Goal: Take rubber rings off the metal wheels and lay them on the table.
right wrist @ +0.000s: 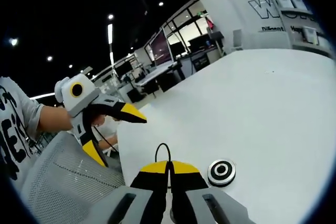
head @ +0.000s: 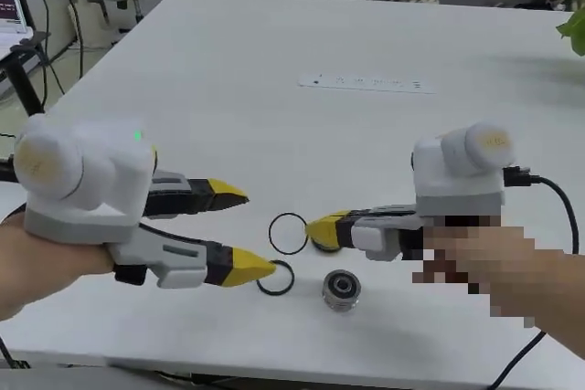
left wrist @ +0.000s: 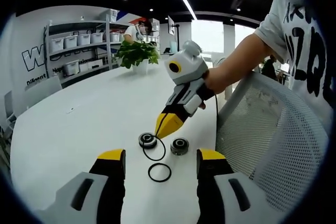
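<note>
Your right gripper is clenched, its yellow tips pinching one rubber ring at its right edge. The loop stands out to the left of the tips, just above the table. Directly beside it is a metal wheel; I cannot tell if the ring touches this wheel. Your left gripper is released, with jaws wide apart and nothing between them. Its near tip is just beside a second ring, which lies flat on the table. Another wheel stands to the right of that ring, on the near side. If it carries a ring in its groove, I cannot say.

I judge the rings to be very light, thin and soft, so the ring will bend and can slip out from a weak pinch. Take the ring across its band, at one point of the edge, as you do now. The wheels look small but heavy for their size and smooth, so they may roll or slide when you pull. It can help to hold the wheel by its rim with the free gripper.
</note>
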